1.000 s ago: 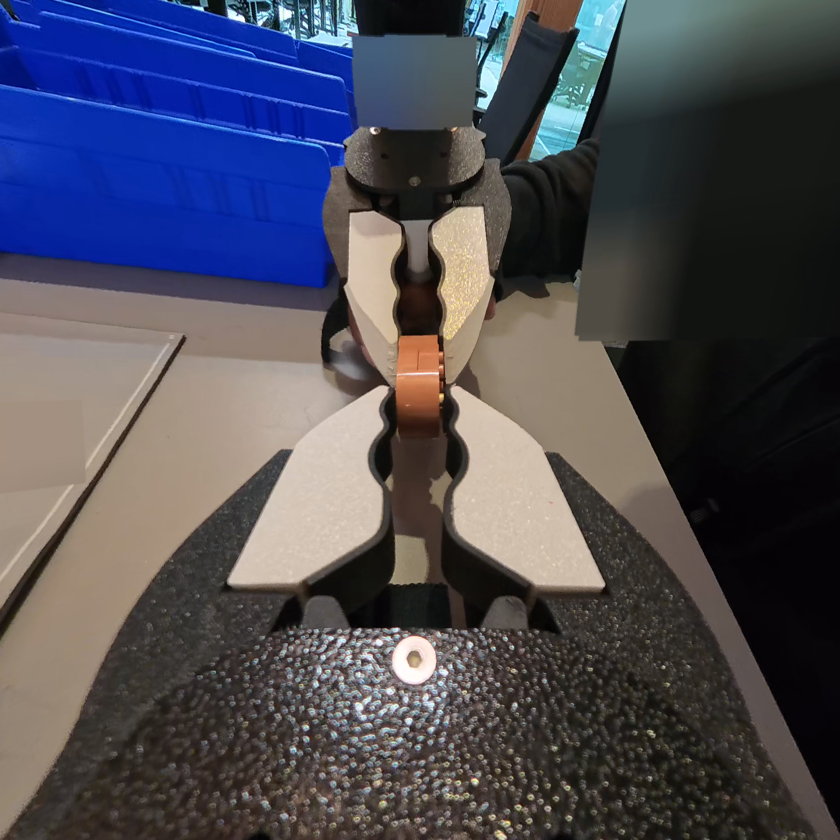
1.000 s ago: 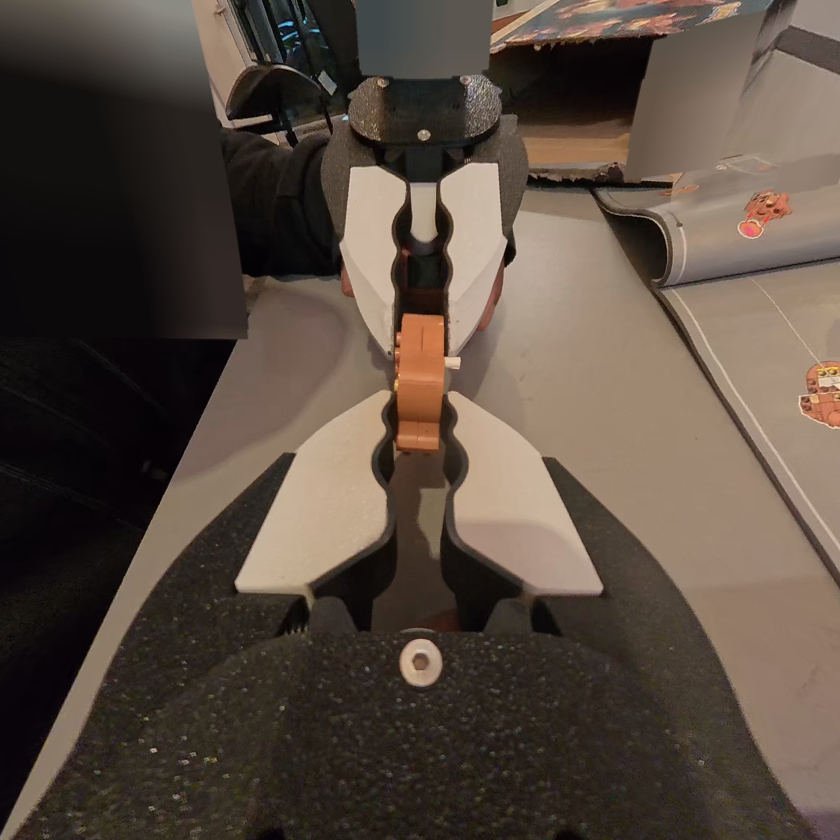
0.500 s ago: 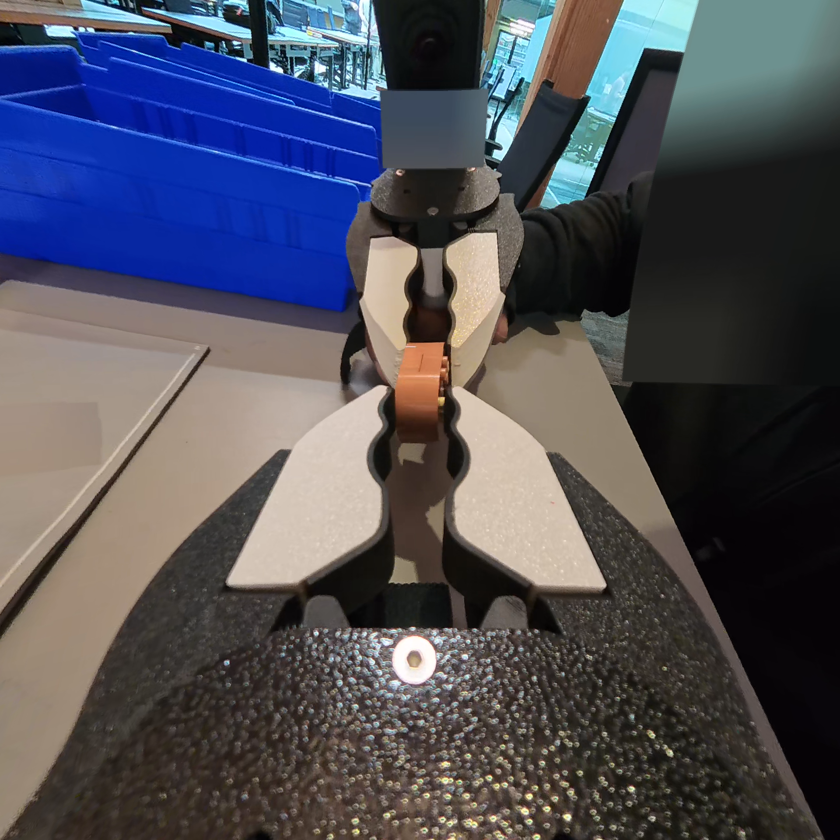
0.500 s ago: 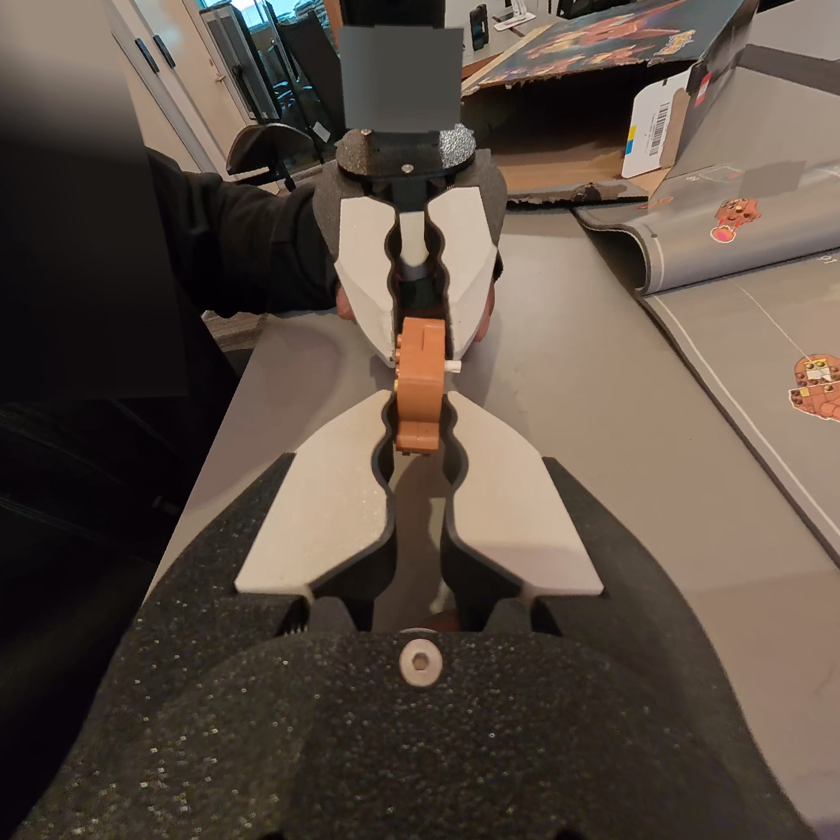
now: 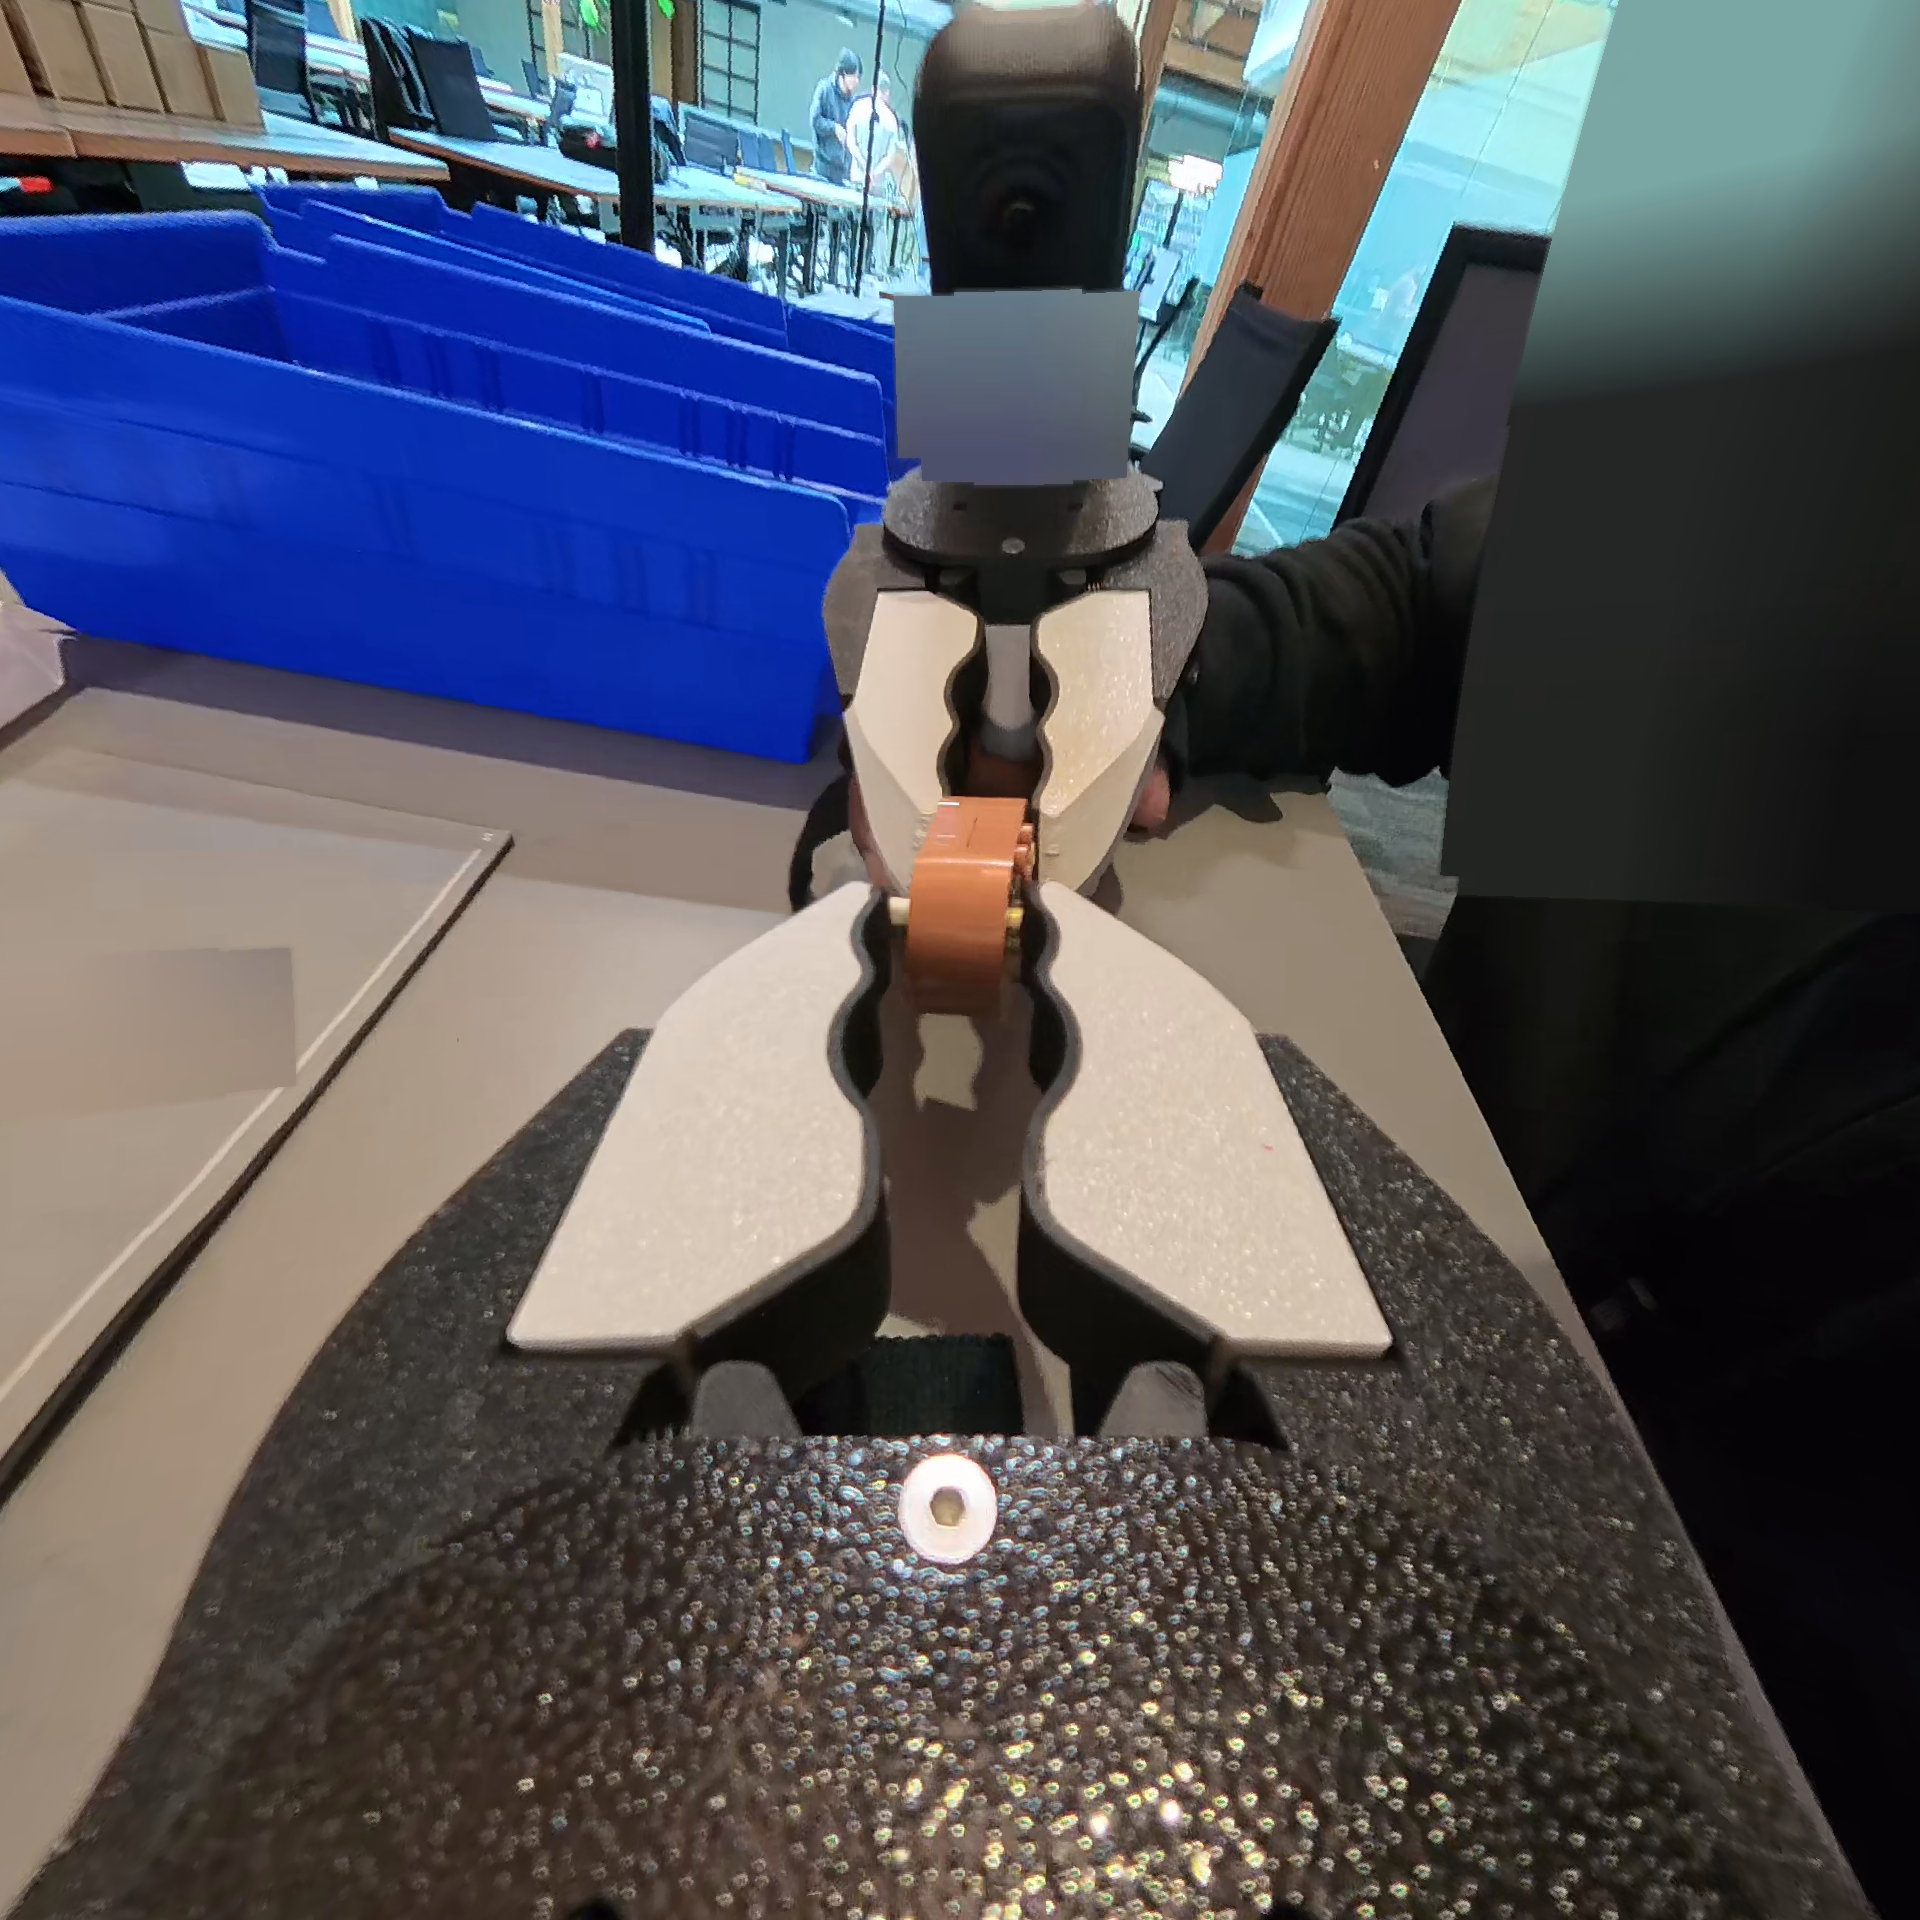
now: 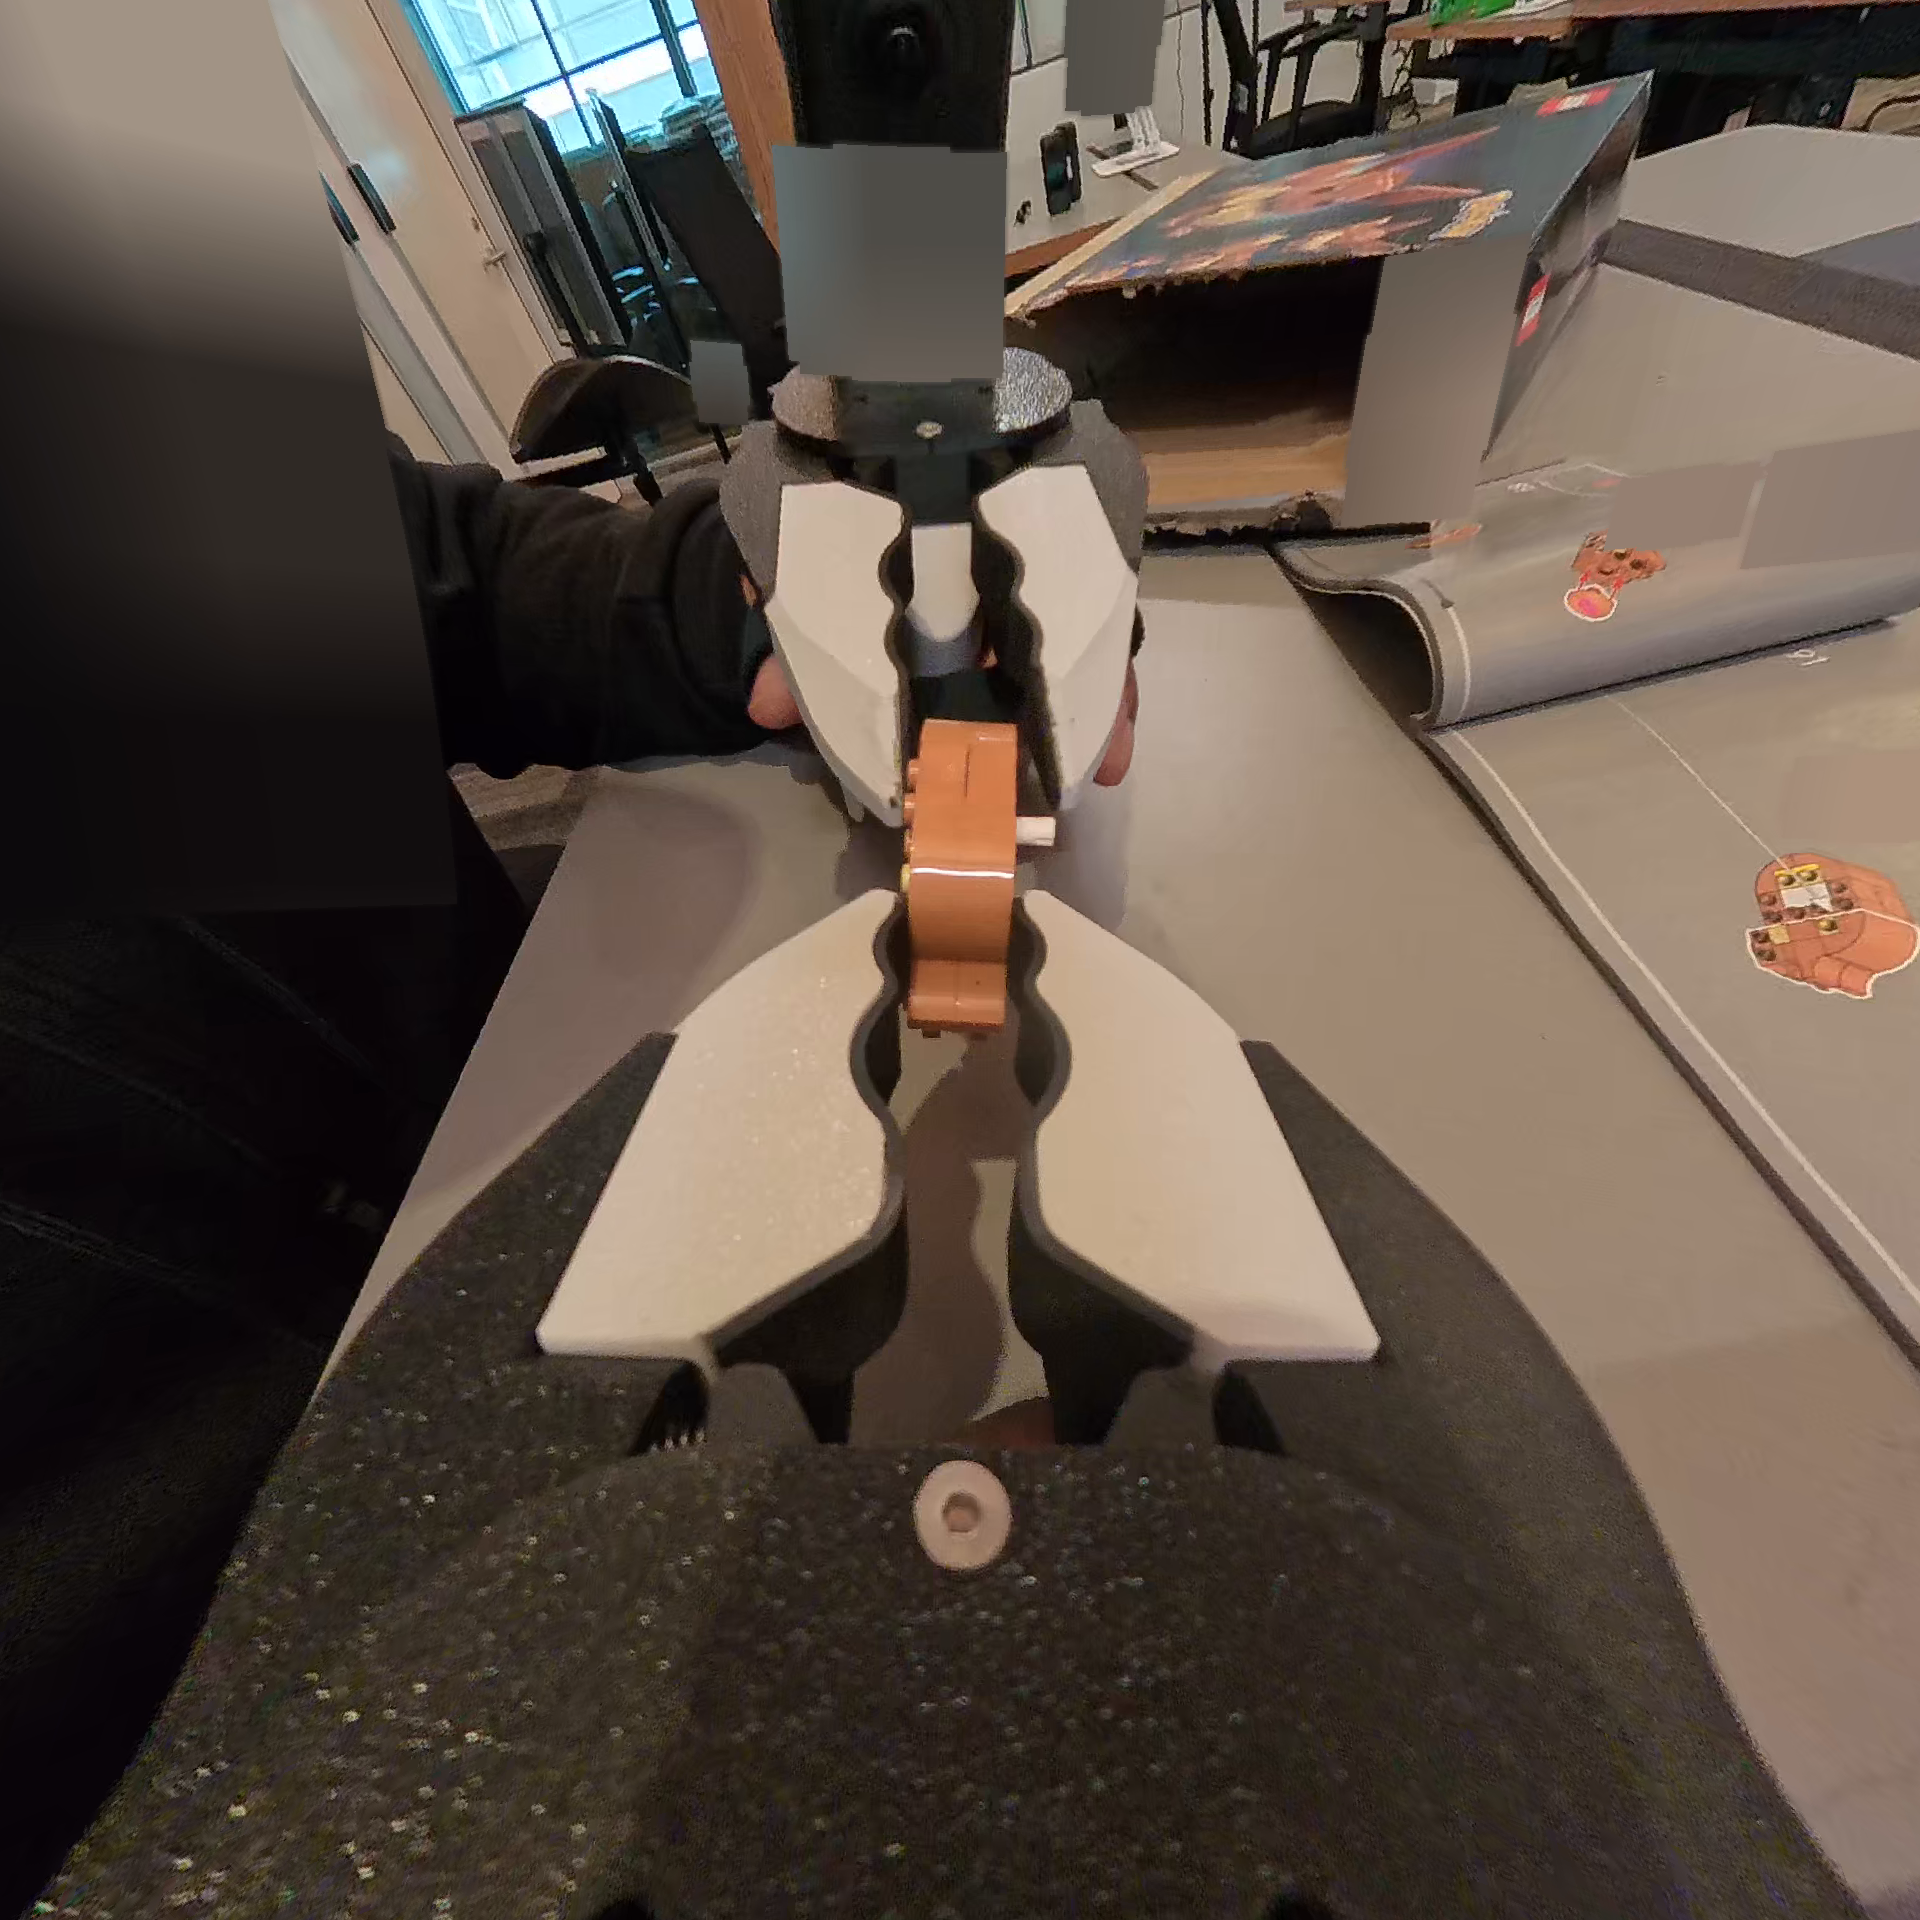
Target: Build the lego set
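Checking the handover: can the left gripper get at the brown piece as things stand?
Probably yes. The brown piece already sits between the left gripper's fingers; the right gripper clamps only its far end. A white pin juts sideways and may meet one finger first.

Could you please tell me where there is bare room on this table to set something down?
Bare tabletop lies between the grey board and the left gripper, and between the right gripper and the open booklet. Crowded: the middle, where both jaws meet round the brown brick assembly; blue bins line the edge beyond the board.
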Available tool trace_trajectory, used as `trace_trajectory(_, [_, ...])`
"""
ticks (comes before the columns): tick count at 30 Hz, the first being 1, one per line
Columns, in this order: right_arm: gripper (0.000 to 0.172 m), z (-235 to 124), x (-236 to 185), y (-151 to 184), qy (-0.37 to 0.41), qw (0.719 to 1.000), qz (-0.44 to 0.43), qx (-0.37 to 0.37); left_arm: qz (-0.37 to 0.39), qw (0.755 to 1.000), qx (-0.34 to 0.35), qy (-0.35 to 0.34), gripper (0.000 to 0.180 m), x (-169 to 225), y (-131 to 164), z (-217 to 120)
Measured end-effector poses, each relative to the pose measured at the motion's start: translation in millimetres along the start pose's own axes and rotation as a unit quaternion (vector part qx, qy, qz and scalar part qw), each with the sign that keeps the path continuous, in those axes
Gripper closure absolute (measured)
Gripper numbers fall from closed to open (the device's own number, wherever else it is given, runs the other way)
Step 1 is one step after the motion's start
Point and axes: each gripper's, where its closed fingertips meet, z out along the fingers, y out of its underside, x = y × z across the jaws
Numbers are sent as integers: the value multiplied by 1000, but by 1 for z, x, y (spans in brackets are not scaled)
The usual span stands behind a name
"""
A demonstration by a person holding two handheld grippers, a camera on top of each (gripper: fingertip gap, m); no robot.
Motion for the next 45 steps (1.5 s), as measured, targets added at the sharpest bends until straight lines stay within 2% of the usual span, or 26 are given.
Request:
trace_trajectory(6, [155,-4,1,-6,-13,999,26,24,-19,999,38,-2,153,-5,-12,-9])
trace_trajectory(14, [155,-6,2,-9,-29,997,57,38,-19,1000,20,3,157,-4,-7,-8])
trace_trajectory(16, [155,-6,3,-10,-30,997,61,41,-21,999,23,8,163,-2,-7,-8])
trace_trajectory(22, [155,-9,7,-15,-24,995,72,57,-35,999,34,-1,163,-5,-8,-6])
trace_trajectory(30, [155,-9,10,-15,-8,996,65,58,-51,998,44,-9,163,-8,-9,-6])
trace_trajectory(43, [153,-8,5,-15,-5,998,52,47,-81,995,51,29,164,-3,-10,-6])
trace_trajectory(45, [148,-8,6,-15,0,998,50,44,-86,994,53,32,164,-3,-10,-6])
